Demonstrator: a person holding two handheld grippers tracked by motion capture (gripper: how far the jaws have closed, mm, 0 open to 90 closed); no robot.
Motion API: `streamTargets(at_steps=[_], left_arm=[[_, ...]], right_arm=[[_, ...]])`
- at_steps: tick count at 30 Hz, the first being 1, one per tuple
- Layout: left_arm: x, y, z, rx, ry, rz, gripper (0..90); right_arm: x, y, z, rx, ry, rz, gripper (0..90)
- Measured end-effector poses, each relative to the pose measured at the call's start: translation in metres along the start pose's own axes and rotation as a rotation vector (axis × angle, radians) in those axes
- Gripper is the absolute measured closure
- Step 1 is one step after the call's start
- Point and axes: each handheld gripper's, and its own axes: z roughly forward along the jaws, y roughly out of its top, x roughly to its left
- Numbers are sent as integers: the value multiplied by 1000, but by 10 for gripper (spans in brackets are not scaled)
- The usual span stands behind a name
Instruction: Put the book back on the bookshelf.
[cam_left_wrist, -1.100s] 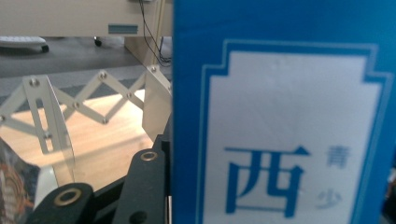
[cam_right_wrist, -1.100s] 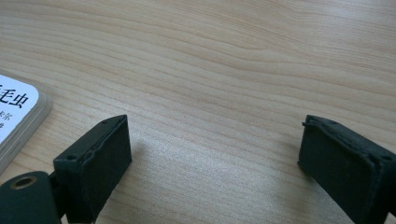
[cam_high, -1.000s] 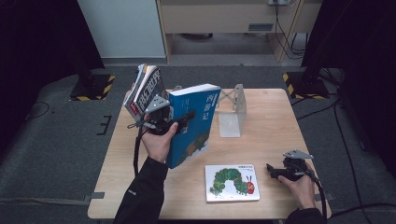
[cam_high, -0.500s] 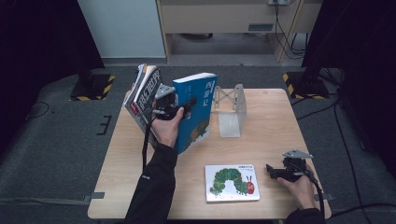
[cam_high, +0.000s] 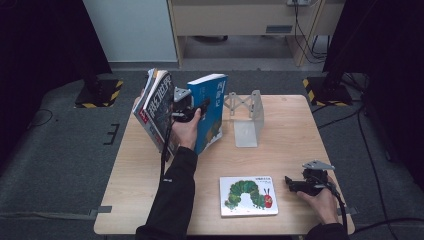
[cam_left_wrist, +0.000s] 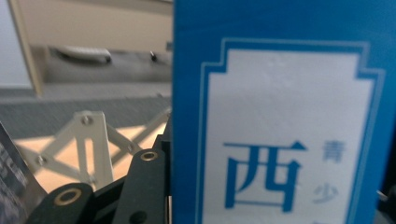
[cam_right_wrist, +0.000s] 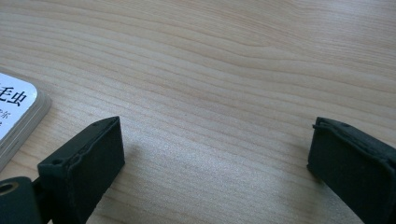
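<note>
A blue book stands nearly upright at the table's back left, with my left gripper shut on its spine edge. In the left gripper view the blue cover with its white label is close up, and one black finger lies against its left side. I cannot tell whether the book's lower edge touches the table. My right gripper rests low at the front right, and its jaws have just been opening wider. In its own view the right gripper is open over bare wood, with nothing between the pads.
A stack of magazines leans just left of the blue book. A white metal bookend stands to its right. A caterpillar picture book lies flat at the front, its corner left of my right gripper. The table's right half is bare wood.
My left gripper has carried the blue book farther back and slightly right, and the book now stands more upright beside the leaning magazines. The right hand has stayed in place.
</note>
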Motion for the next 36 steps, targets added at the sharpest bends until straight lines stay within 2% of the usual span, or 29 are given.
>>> streamTargets(at_steps=[2, 6, 10, 13, 15, 18, 22, 26, 36], left_arm=[[2, -1, 5, 1, 9, -5, 600], [7, -5, 16, -17, 28, -60, 600], [2, -13, 24, -27, 19, -28, 598], [0, -17, 23, -56, 17, -29, 597], [-2, -21, 22, -66, 15, -18, 597], [-7, -27, 18, -62, 32, 22, 593], [-8, -33, 10, -73, 16, 13, 586], [-10, -41, 1, -84, 10, 30, 584], [-9, -58, -21, -77, 27, 45, 579]], right_arm=[[0, 0, 0, 0, 1, 0, 39], [0, 0, 0, 0, 1, 0, 39], [0, 0, 0, -1, 1, -1, 38], [0, 0, 0, 1, 3, -4, 37], [0, 0, 0, -1, 1, -2, 37], [0, 0, 0, -1, 2, -3, 37], [0, 0, 0, 0, 1, -3, 36], [0, 0, 0, 2, 2, -4, 35], [0, 0, 0, 1, 4, -8, 34]])
